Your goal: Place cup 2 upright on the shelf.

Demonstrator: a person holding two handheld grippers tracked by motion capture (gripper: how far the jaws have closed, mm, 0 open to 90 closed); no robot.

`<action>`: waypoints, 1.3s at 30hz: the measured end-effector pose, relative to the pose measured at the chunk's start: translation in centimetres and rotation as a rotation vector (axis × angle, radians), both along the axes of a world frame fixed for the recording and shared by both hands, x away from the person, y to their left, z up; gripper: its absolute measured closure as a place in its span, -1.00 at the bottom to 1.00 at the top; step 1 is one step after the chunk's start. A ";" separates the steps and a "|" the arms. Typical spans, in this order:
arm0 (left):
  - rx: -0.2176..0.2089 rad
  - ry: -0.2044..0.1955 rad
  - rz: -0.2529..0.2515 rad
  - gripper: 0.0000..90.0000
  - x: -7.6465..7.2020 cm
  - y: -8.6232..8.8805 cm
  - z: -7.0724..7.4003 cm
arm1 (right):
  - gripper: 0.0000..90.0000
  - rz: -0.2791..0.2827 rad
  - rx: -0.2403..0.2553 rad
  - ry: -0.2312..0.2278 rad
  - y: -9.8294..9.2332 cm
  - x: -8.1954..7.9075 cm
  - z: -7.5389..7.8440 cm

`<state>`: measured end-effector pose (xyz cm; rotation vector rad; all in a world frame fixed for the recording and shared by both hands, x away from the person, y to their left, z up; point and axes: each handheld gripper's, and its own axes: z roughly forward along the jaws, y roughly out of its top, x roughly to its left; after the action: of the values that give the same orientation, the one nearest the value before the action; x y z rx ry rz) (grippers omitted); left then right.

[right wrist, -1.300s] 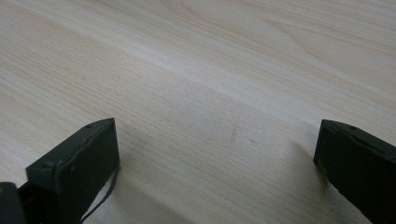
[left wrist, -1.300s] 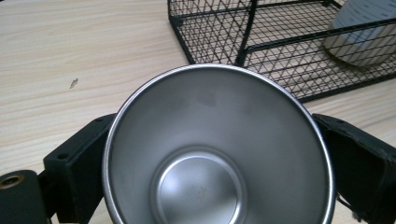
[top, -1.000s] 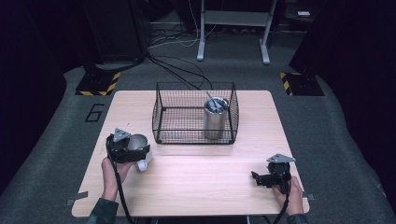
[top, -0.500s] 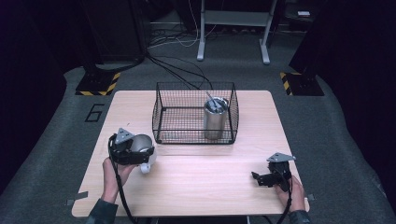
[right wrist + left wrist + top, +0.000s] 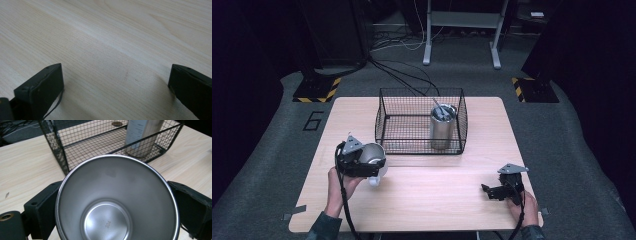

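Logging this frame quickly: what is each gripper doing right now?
Left gripper: shut on the round stainless-steel cup.
Right gripper: open, holding nothing, over the light wooden table.

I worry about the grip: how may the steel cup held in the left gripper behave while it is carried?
The steel cup looks rigid, so the jaws pressing its sides probably will not dent it. Its smooth, shiny wall widens toward the rim, so it may slide in the left gripper. It appears empty, so probably light, and round enough to roll if dropped on the table.

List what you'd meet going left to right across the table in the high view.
Left gripper clamping a shiny steel cup → black wire-mesh basket → tall steel tumbler inside it → right gripper, open.
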<state>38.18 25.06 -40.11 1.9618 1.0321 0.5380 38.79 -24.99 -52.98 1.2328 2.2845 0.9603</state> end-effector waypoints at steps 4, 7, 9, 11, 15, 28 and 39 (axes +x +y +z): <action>-0.002 -0.006 -0.023 -0.87 0.1 -0.6 0.3 | -1.00 0.001 -0.001 0.000 0.0 0.0 0.0; 0.001 -0.007 -0.042 -0.87 0.2 -1.2 0.5 | -1.00 0.000 0.002 -0.002 0.0 0.0 0.0; 0.002 -0.010 -0.049 -0.87 0.3 -1.5 0.6 | -1.00 -0.001 0.001 -0.002 0.0 0.0 0.0; 0.004 -0.009 -0.059 -0.87 0.4 -1.8 0.7 | -1.00 -0.001 0.001 -0.002 0.0 0.0 0.0; 0.008 -0.013 -0.080 -0.87 0.6 -2.6 0.8 | -1.00 -0.001 0.001 -0.002 0.0 0.0 0.0; -0.010 -0.020 -0.137 -0.87 1.3 -4.4 1.9 | -1.00 -0.001 0.002 -0.002 0.0 0.0 0.0; -0.017 -0.034 -0.164 -0.87 2.2 -5.7 3.1 | -1.00 -0.001 0.001 -0.003 0.0 0.0 0.0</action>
<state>40.40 19.39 -37.05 1.9948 0.8429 0.4686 38.79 -24.97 -52.99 1.2326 2.2814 0.9628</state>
